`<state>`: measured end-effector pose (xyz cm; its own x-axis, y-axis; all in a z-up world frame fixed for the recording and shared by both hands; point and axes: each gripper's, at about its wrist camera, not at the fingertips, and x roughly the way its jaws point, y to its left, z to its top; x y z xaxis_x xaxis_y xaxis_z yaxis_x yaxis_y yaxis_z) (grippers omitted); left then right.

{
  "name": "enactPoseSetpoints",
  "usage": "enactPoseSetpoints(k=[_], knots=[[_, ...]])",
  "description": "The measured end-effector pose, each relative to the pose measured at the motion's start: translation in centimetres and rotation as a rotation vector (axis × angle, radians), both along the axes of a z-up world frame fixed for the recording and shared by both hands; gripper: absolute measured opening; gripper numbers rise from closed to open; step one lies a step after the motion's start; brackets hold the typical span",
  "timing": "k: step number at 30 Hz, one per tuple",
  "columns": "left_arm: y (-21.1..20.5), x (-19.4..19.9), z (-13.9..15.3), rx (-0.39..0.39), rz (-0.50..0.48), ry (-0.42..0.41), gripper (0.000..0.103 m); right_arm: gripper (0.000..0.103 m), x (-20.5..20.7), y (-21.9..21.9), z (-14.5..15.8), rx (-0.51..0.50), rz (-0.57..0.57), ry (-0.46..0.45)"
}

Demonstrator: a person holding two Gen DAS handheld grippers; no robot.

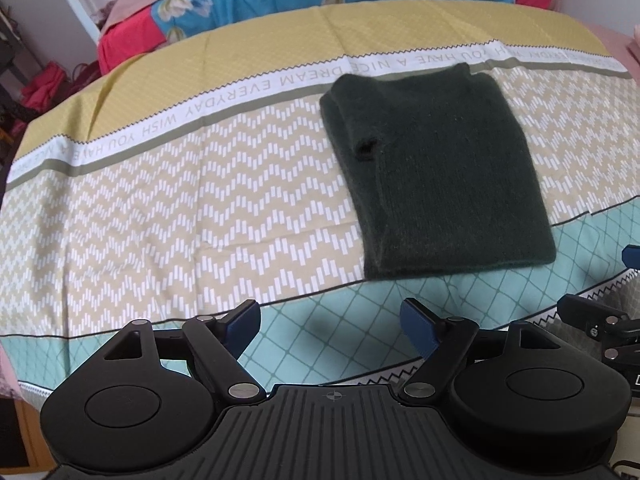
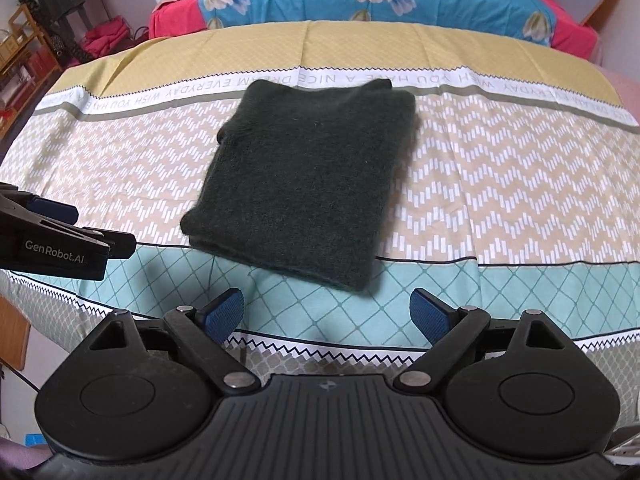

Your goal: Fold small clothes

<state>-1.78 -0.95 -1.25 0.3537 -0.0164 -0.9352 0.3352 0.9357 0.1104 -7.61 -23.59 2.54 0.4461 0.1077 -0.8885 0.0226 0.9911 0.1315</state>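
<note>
The dark green sweater (image 2: 304,184) lies folded on the bed sheet (image 2: 500,184), past both tools. It looks soft, fuzzy and light. Grab its near edge. Left tool (image 1: 331,322) and right tool (image 2: 327,314) gape wide, empty.

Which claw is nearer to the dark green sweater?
Right, slightly. The right claw hangs open just before the dark green sweater, at its near edge. The left claw is open too, off its near left corner.
</note>
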Motion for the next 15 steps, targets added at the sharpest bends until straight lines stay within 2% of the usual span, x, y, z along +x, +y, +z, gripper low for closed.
enactPoseSetpoints(k=[4, 15], knots=[[0.03, -0.29, 0.22, 0.008, -0.005, -0.007, 0.103, 0.093, -0.01, 0.28, 0.13, -0.034, 0.009, -0.010], [0.32, -0.20, 0.33, 0.005, 0.000, 0.000, 0.103, 0.093, 0.21, 0.67, 0.57, -0.029, 0.013, -0.022]])
